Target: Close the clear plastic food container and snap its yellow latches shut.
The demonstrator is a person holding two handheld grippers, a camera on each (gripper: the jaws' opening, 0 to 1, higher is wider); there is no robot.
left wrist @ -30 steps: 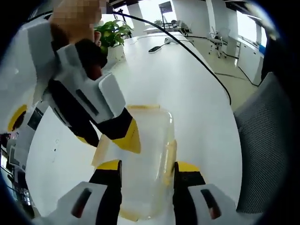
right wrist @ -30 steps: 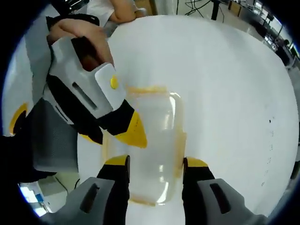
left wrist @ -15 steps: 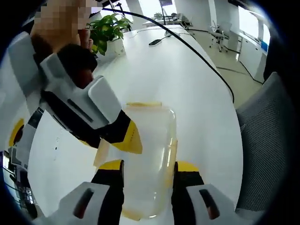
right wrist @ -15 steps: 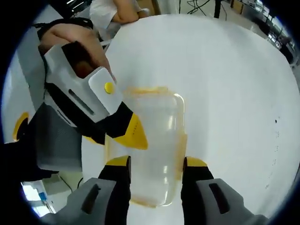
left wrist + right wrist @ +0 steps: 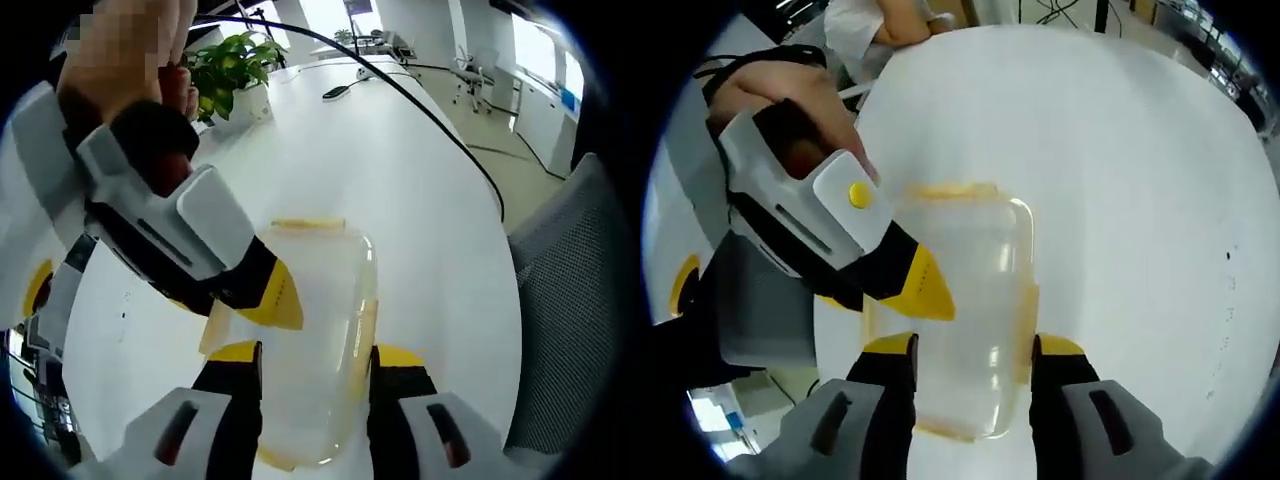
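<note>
The clear plastic container (image 5: 310, 330) lies on the white table (image 5: 400, 190) with its lid on; yellow latches (image 5: 305, 224) show at its far end and along both long sides. My left gripper (image 5: 317, 353) is open, its yellow-tipped jaws straddling the container's near end. The right gripper reaches in from the left, one yellow fingertip (image 5: 272, 298) resting on the lid's left edge. From the opposite end, my right gripper (image 5: 975, 347) is open over the same container (image 5: 975, 300), and the left gripper's fingertip (image 5: 920, 292) rests at that view's left edge of the lid.
A potted plant (image 5: 235, 70), a small dark device (image 5: 335, 92) and a black cable (image 5: 440, 130) lie farther along the table. A grey mesh chair (image 5: 570, 300) stands beside the table. A person (image 5: 890, 20) sits at the table's far side.
Both views have shifted slightly. In each view the opposite gripper's body has tilted a little, while its yellow tip stays at the lid's left edge. The container has not moved.
</note>
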